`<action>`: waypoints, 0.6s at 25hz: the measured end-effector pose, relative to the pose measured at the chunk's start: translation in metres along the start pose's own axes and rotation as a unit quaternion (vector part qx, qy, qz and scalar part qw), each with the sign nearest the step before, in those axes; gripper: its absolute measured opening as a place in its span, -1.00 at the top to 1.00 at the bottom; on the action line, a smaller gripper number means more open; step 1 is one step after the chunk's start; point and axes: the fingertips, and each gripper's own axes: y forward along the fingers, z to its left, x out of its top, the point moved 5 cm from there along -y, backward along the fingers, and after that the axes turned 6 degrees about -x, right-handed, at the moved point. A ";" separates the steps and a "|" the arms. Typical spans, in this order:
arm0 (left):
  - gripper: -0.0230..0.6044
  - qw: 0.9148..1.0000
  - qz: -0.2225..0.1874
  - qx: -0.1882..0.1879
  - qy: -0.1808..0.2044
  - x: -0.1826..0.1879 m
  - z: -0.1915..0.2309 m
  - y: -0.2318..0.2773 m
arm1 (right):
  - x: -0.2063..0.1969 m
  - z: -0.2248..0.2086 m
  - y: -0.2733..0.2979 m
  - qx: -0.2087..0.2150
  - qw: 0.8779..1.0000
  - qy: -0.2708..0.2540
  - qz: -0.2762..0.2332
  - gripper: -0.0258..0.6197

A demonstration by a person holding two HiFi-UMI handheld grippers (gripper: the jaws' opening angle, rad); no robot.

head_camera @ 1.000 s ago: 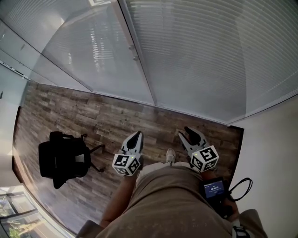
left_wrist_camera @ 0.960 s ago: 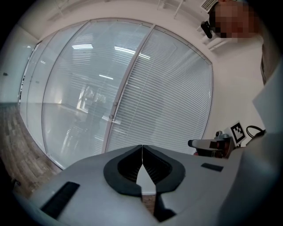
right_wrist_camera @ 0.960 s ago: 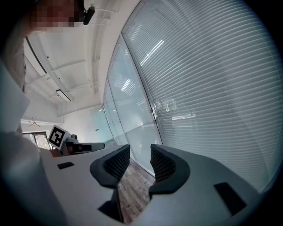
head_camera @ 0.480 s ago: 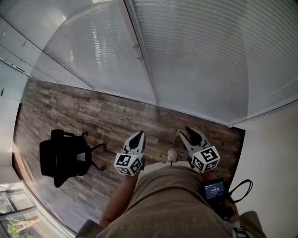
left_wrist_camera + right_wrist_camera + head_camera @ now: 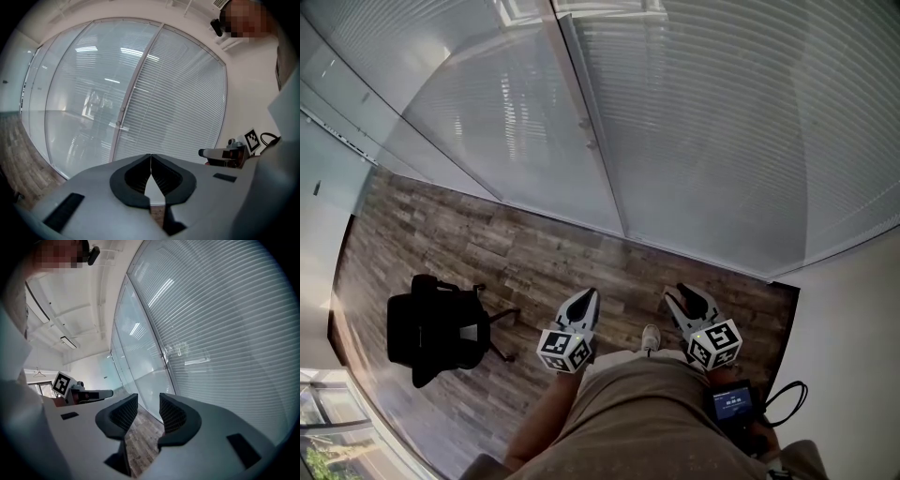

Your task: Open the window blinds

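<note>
No legible text. The left gripper (image 5: 585, 300) and right gripper (image 5: 683, 295) bear only black-and-white square markers; writing on the handheld screen (image 5: 733, 402) is too small to read.

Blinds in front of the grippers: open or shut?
Shut. The blinds hang down to the floor, slats turned flat, nothing visible through them.

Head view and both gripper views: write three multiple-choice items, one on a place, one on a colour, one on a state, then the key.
1. The office chair stands: A. left of the left gripper; B. on a table; C. in a doorway.
2. The chair is: A. white; B. black; C. red.
3. The jaws: A. both shut; B. both open; C. left shut, right gripper open, empty.
Key: A, it sits at the head view's far left; B, dark all over; C, left jaws meet, right jaws stand apart with nothing between.
</note>
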 end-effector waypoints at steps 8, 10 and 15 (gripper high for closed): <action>0.88 1.000 0.004 -0.006 -0.002 -0.006 -0.015 0.018 | -0.003 -0.022 -0.007 -0.006 1.000 0.008 0.002 0.45; 0.88 1.000 0.006 -0.007 -0.003 -0.007 -0.017 0.021 | -0.005 -0.023 -0.008 -0.006 1.000 0.008 0.006 0.45; 0.87 1.000 0.008 -0.007 -0.003 -0.008 -0.018 0.025 | -0.005 -0.029 -0.010 -0.007 1.000 0.008 0.008 0.45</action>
